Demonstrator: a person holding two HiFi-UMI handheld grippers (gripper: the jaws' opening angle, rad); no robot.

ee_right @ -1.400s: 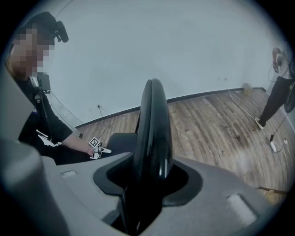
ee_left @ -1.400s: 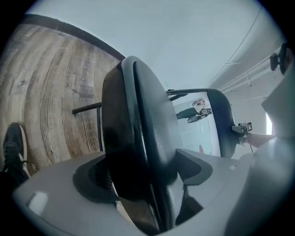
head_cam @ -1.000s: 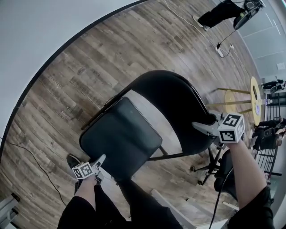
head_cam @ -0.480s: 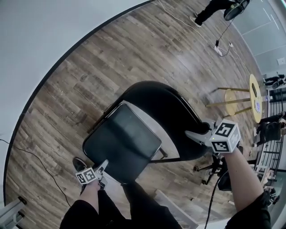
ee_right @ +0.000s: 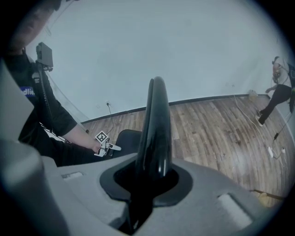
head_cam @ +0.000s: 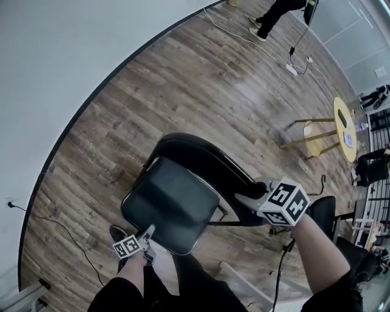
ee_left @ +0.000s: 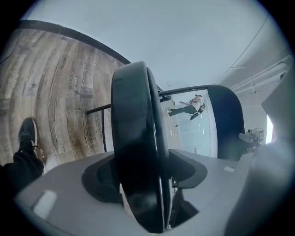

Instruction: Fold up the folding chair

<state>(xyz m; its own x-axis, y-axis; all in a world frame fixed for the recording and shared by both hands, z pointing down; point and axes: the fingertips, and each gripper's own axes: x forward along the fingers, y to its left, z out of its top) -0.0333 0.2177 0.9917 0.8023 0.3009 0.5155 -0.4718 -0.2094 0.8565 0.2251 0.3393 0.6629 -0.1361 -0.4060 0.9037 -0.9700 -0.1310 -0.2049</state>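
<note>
The black folding chair stands on the wood floor, with its padded seat in front of its curved backrest. My left gripper is shut on the seat's front edge; in the left gripper view the seat runs edge-on between the jaws of that gripper. My right gripper is shut on the backrest's top edge at its right end. The glossy backrest rim stands between the jaws of the right gripper. Both pairs of jaws have just been closing on these parts.
A white wall curves along the left. A yellow round table with a stool stands at the right, and a black stand is close to my right arm. A person and floor cables are at the far top. My shoe is beside the seat.
The seat's front edge has come up with my left gripper. My right gripper has carried the backrest's top leftward, so seat and backrest lie closer together.
</note>
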